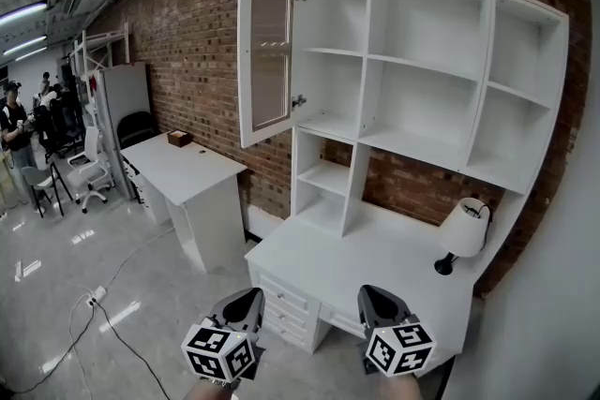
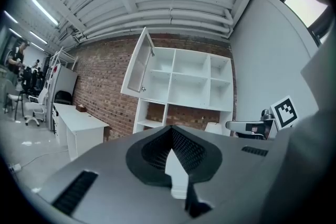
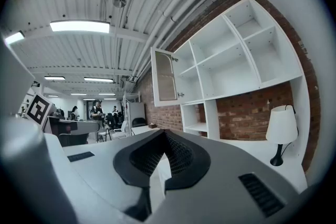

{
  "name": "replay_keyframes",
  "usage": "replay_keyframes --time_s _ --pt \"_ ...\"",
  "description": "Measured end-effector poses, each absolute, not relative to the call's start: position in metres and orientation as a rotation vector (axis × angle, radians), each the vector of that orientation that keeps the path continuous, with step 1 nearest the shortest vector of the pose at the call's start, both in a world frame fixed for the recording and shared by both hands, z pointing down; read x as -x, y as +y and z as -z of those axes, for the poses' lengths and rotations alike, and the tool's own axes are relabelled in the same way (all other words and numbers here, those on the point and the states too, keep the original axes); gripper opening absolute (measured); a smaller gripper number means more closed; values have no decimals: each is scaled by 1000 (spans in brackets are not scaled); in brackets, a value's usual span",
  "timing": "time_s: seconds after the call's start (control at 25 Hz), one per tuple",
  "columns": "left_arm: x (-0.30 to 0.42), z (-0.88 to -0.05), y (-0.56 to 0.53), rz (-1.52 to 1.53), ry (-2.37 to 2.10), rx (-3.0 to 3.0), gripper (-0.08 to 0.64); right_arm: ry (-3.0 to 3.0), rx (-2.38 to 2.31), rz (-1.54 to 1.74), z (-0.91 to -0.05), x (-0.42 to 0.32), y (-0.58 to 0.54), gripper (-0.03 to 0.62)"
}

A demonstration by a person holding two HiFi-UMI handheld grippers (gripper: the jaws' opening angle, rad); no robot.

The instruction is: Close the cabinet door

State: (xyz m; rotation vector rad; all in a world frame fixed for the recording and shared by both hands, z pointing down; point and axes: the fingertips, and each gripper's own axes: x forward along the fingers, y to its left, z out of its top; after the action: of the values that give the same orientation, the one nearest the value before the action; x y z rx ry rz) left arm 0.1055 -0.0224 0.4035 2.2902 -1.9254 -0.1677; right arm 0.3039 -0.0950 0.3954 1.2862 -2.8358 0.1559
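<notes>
— What have we got in front of us?
— A long brick wall (image 1: 187, 23), and against it a big white shelf unit (image 1: 367, 61) standing on a white desk (image 1: 356, 258) with drawers at the front.
— And the cabinet door (image 1: 267, 51)?
— Wide open! It hangs on hinges at the left edge of the top-left compartment and is swung right out into the room. It has a white frame with an arched glass panel.
— Anything off to the side?
— There's a second white table (image 1: 183, 166) further left along the wall. A white-shaded lamp (image 1: 464, 229) sits on the desk's right end.
— The person's tools?
— The left gripper (image 1: 246, 300) and right gripper (image 1: 380, 295) are held low before the desk, side by side and level. Both have their jaws clenched together on nothing. They are well apart from the door.
— Smallest thing?
— A little brown box (image 1: 179, 139) on the far table.
</notes>
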Motion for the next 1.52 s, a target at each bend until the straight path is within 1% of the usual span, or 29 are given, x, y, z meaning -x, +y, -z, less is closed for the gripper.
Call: replay_keyframes --time_s 0.8,1.28,1.52 --pt "-80 -396 -14 158 -2006 -2232 8 -2914 -1194 -180 -388 -275 -100 28" --pt "-74 -401 -37 154 -2039 -2179 8 -2923 -1143 -194 -394 -266 -127 28" --pt "-59 -405 -56 172 -2037 -2168 8 -2908 -1151 -190 -397 -255 -146 28"
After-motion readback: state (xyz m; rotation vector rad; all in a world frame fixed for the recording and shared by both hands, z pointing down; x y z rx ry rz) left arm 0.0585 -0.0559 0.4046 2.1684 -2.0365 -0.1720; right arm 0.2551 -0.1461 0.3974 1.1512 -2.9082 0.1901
